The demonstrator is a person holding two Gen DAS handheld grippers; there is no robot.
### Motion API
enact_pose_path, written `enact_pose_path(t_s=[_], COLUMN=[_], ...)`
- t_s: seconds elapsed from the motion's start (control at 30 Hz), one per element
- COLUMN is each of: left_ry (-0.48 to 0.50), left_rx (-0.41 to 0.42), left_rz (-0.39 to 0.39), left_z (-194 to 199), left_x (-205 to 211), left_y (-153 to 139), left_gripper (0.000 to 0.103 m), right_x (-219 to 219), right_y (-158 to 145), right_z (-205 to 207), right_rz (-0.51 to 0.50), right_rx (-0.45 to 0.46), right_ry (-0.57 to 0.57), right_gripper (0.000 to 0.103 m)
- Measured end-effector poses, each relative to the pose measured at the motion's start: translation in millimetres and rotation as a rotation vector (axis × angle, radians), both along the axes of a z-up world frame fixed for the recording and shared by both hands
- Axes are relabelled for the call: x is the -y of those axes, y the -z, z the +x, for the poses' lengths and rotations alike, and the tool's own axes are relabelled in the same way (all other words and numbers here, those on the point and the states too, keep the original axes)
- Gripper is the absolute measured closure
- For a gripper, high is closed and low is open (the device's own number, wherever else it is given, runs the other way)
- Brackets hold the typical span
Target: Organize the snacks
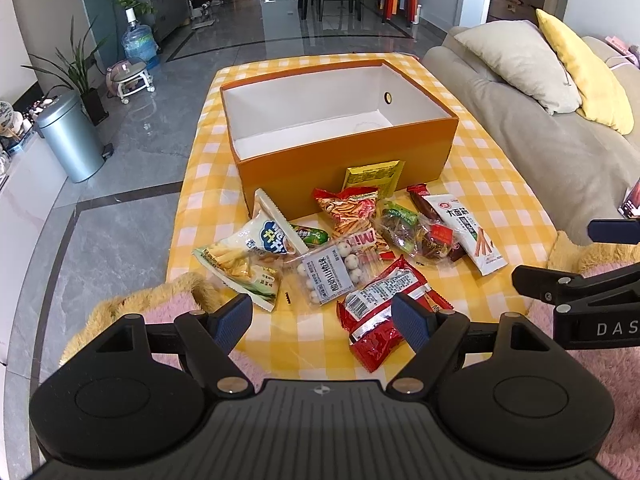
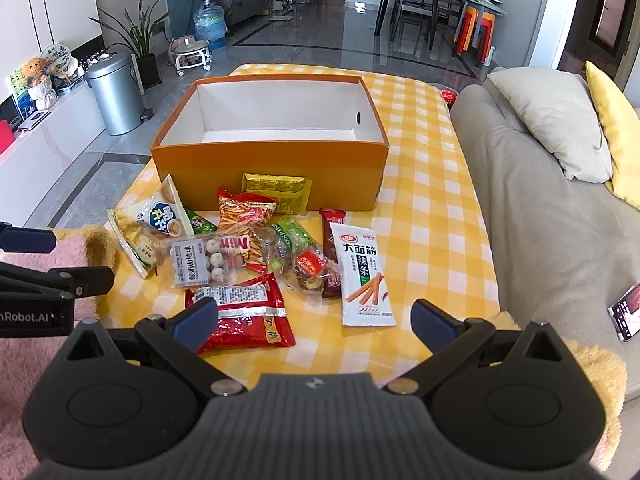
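Orange cardboard is the landmark: the open box (image 1: 344,152) stands on the yellow-checked desk (image 1: 492,184), white inside and holding nothing, so by my reading the sorting has not begun and the first pick is the step in hand.

All the snacks lie in a loose heap on the near side of the box. Leaning against its near wall is one yellow packet (image 1: 372,178). Nearer the cameras I count one orange-red bag of sticks (image 1: 348,208), one white-and-blue puffed bag (image 1: 268,232), one fries bag (image 1: 240,272), one small green packet (image 1: 310,236), one clear pack of white balls (image 1: 332,274), one pink packet (image 1: 366,242) partly under it, one green clear-wrapped packet (image 1: 398,226), one clear packet with a red label (image 1: 434,242), one dark brown bar (image 1: 424,200), one white strip packet (image 1: 470,234) and one large red packet (image 1: 380,312) farthest from the box. That makes twelve, though overlaps may hide another.

Both tools hover over the edge of the desk farthest from the box. The left hand-held gripper (image 1: 322,320) has its fingers spread wide, empty; the right hand-held gripper (image 2: 316,320) is likewise wide apart and empty.

The large red packet lies closest to both, partly under a fingertip in each wrist view. A sensible next move is to lower onto it, pinch the flat crinkly edge, then lift it over the near wall into the box.
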State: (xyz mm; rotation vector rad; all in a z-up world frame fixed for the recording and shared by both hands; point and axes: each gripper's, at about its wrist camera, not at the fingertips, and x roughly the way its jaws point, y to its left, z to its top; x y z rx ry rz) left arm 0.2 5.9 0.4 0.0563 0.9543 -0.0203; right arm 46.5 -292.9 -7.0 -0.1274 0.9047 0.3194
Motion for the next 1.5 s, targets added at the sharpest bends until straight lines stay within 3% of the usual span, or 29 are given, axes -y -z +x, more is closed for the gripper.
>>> enact_pose_path(t_s=[0.27, 0.4, 0.5, 0.67, 0.83, 0.9, 1.27, 1.5], left_ry=[0.023, 0.036, 0.047, 0.071, 0.109, 0.126, 0.235, 0.251], left_rx=[-0.011, -0.012, -0.019, -0.045, -0.048, -0.055, -0.156, -0.211], left_rz=[-0.039, -0.042, -0.036, 0.014, 0.117, 0.145, 0.203, 0.182], left_z=[13, 24, 34, 51, 66, 74, 115, 135], left_x=[-10, -15, -20, -26, -32, -35, -53, -61], left_y=[5, 10, 15, 28, 40, 44, 75, 90], left_gripper=[0.03, 0.042, 0.045, 0.045, 0.032, 0.031, 0.03, 0.03], right_x=[-2, -3, -2, -7, -13, -16, -72, -107], right_y=[6, 16, 25, 39, 51, 54, 69, 90], right_z=[6, 18, 27, 40, 57, 67, 120, 153], right_rz=[0.063, 0.078, 0.103, 0.112, 0.143, 0.158, 0.192, 0.13], right_rx=[-0.013, -0.046, -0.069, -0.081, -0.107, -0.122, -0.172, -0.211], right_ry=[-0.033, -0.035, -0.044, -0.059, -0.046, -0.031, -0.078, -0.086], right_gripper=[0.005, 0.022, 0.029, 0.046, 0.045, 0.045, 0.045, 0.045])
